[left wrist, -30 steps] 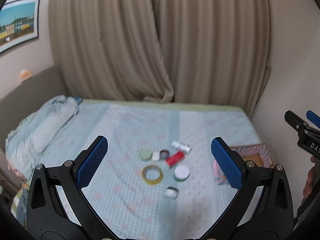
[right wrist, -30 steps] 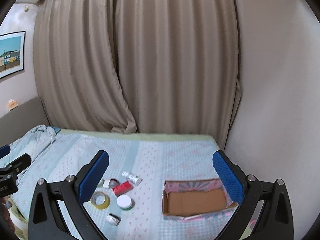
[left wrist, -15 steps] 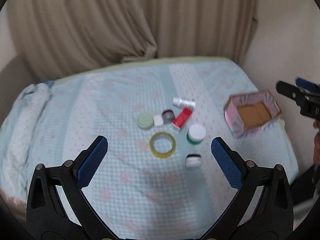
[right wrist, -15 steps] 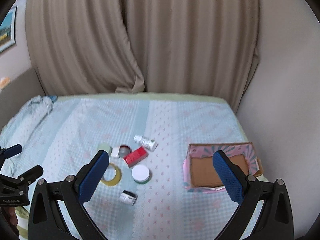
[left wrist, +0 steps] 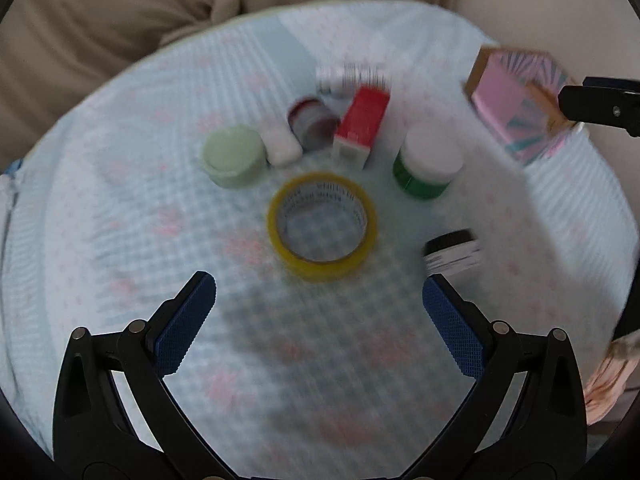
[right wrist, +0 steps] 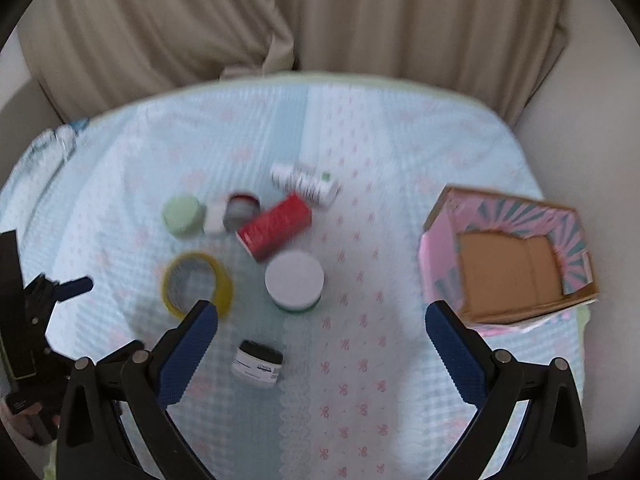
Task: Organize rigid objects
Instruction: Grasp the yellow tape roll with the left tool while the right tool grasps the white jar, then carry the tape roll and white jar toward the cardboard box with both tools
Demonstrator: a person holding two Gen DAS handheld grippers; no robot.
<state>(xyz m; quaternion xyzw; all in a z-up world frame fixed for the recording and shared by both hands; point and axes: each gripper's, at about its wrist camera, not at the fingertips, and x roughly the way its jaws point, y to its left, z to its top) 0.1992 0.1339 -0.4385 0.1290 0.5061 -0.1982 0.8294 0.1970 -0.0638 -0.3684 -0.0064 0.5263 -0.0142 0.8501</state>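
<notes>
My left claw [left wrist: 319, 300] and right claw [right wrist: 322, 322] both gape wide, holding nothing, above the bed [right wrist: 360, 360]. The things to sort lie in a loose cluster mid-bed: tape [left wrist: 322, 226], green jar [left wrist: 427, 164], red box [left wrist: 362, 126], pale tub [left wrist: 234, 156], a small dark jar [left wrist: 452, 255] and a white bottle [left wrist: 352, 78] lying on its side. The open box [right wrist: 508, 264] sits well apart at the bed's right edge (its floor looks bare).

I judge all of it light and stiff. The tape is best pinched across its wall, 1 finger inside the ring. The jars have smooth round sides that could slip, so I would grip across the lid's width. The red box offers flat faces, the easiest hold.

Motion blur smears every label. 2 small things between the tub and the red box stay unclear, and my right claw covers part of the tape.
</notes>
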